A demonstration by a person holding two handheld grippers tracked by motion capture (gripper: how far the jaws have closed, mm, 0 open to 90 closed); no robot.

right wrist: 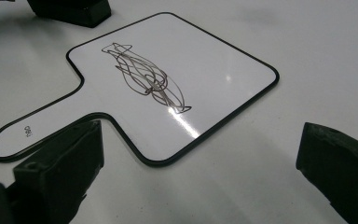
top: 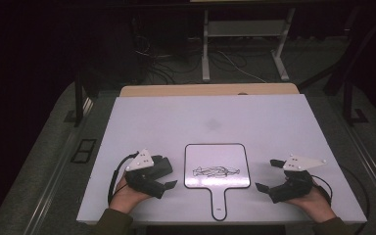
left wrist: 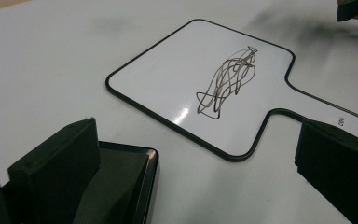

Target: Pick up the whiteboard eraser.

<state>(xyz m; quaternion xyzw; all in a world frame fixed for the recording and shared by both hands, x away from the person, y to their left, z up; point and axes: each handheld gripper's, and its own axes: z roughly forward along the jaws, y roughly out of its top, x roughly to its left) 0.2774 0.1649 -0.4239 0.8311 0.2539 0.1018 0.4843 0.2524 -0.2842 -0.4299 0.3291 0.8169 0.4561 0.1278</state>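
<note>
Scribbled paddle whiteboard (top: 217,169) lies flat on the tabletop (top: 176,117); left hand-held gripper (top: 162,172) at 9 o'clock, right hand-held gripper (top: 270,174) at 3 o'clock, both spread, empty.

The small printed mark (left wrist: 340,122) on the paddle whiteboard's (top: 217,161) handle is too small to read. The left gripper's (top: 169,171) jaws are cut off by the left gripper view's bottom edge. The person's forearms leave the high view's bottom edge.

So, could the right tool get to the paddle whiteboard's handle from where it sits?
Probably yes. The right tool is open beside the whiteboard, and only bare table lies between it and the handle.
</note>
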